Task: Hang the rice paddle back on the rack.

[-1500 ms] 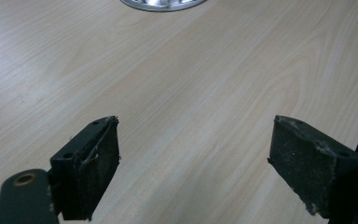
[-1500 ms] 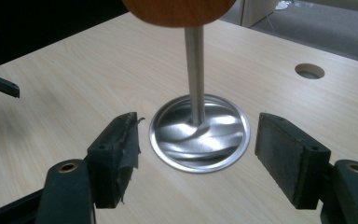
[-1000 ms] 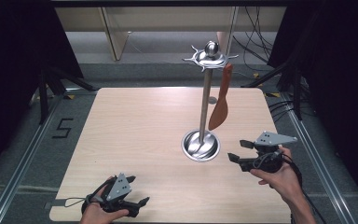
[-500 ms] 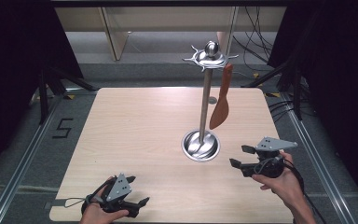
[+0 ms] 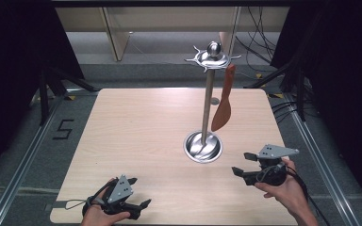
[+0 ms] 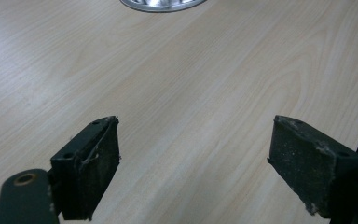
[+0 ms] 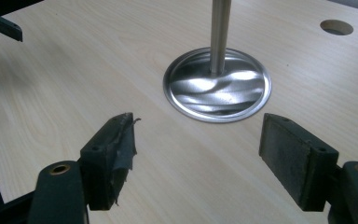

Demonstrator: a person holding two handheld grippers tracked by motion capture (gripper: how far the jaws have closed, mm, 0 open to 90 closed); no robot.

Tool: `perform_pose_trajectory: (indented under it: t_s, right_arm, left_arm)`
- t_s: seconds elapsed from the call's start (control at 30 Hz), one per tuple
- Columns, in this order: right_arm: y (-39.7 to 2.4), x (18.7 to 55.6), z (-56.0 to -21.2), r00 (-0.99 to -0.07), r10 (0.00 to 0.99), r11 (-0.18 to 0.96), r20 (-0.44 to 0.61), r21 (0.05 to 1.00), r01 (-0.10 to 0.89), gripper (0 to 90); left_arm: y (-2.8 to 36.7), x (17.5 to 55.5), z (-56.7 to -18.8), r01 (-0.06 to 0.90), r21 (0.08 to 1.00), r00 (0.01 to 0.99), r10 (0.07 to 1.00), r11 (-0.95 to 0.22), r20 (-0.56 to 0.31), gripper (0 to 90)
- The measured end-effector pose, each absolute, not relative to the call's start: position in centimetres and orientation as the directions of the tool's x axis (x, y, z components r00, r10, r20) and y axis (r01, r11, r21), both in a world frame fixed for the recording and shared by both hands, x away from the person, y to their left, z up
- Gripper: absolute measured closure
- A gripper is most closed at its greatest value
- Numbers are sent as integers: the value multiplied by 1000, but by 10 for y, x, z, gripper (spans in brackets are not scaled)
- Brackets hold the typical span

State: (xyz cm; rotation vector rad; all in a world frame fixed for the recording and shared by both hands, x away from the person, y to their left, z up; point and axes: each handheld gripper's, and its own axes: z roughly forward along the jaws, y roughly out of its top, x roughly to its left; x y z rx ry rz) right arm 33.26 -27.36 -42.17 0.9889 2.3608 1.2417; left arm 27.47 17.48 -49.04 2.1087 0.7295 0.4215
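Note:
A steel utensil stand (image 5: 208,94) rises from a round base (image 5: 203,147) on the right half of the wooden table (image 5: 136,136). A brown wooden spatula (image 5: 223,103) hangs from a hook of its top ring. My right gripper (image 5: 244,164) is open and empty near the table's front right, jaws pointing left toward the base (image 7: 217,84). My left gripper (image 5: 138,192) rests open and empty at the front edge, left of centre. In the left gripper view my gripper (image 6: 193,163) spans bare wood, with the base's rim (image 6: 161,4) at the top.
A round cable hole (image 7: 336,27) is cut in the tabletop behind the stand. Cables (image 5: 259,47) lie on the floor beyond the table's far right corner. A floor marking "5" (image 5: 62,129) sits left of the table.
My right gripper has drawn back toward the front right, away from the stand's base. The left gripper has stayed put.

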Motion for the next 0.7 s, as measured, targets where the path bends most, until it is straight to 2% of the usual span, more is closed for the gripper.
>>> perform_pose_trajectory:
  t_s: [0.03,0.1,0.2,0.23,0.7]
  right_arm:
    - [-272,330,-422,-710,699,378,83,801,465,276]
    - [-272,328,-424,-715,695,391,77,794,466,276]
    - [-272,326,-427,-721,690,399,61,799,450,274]
    - [-272,324,-427,-719,690,395,84,788,472,274]
    - [-269,318,-438,-731,679,415,71,783,462,270]
  left_arm:
    - [176,275,-489,339,795,786,616,-503,55,154]
    - [174,274,-491,353,810,774,633,-468,28,154]
    - [176,275,-489,339,797,785,617,-499,52,155]
    - [176,275,-489,340,798,784,618,-497,51,154]
    - [175,275,-490,346,798,781,623,-493,46,154]
